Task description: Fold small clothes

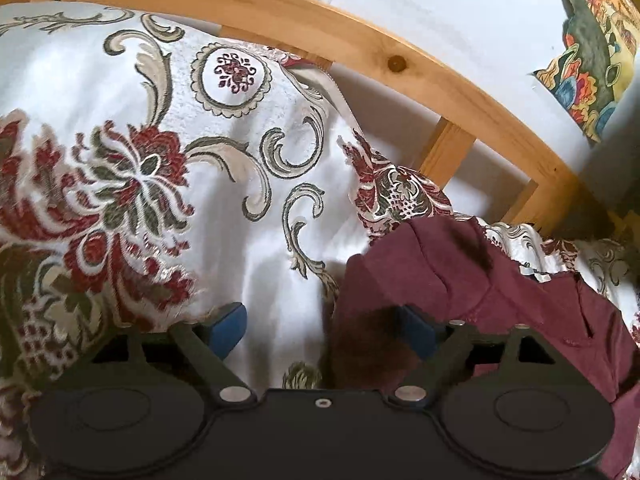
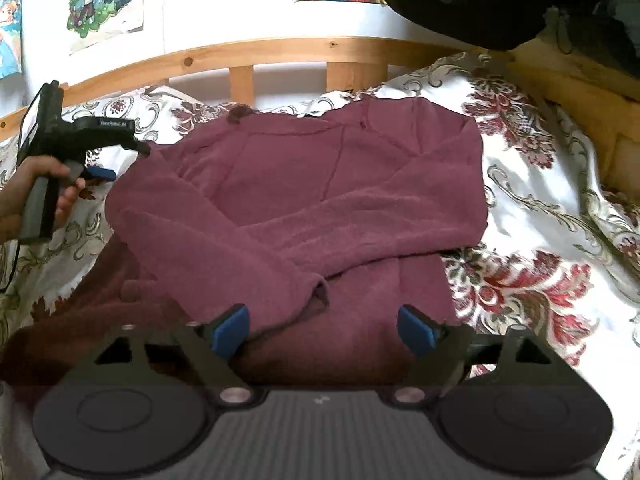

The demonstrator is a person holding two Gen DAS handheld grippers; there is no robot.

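The main risk from here is that the fold comes undone: the maroon sweater [image 2: 304, 200] lies on the bedspread [image 2: 552, 216] with both sleeves crossed over its chest, and the lower sleeve's cuff [image 2: 316, 292] sits loose near the hem, so a jaw that grazes it on the next reach could drag the sleeve back off. A second risk, as I judge it, is pinching the bedspread together with the knit, because the cover is soft and rumpled right beside the sweater's edges; lifting both would pull the whole garment askew. The thick, fuzzy cloth may also slip from a shallow bite at a single layer. The right gripper [image 2: 326, 330] has its jaws apart with nothing clamped; the sweater's lower body lies just ahead of and between them, the cuff slightly toward the left pad, and I cannot tell whether the pads touch the cloth. The left gripper [image 1: 326, 330] also has its jaws wide apart and empty; from its own view the sweater's edge lies under the right-hand pad and stretches away to the right, while only bedspread shows beside the other pad. In the right wrist view the left gripper [image 2: 102, 172] is held in a hand [image 2: 48, 184] just beside the sweater's left shoulder, apart from it. The wooden bed rail [image 2: 280, 50] runs behind.
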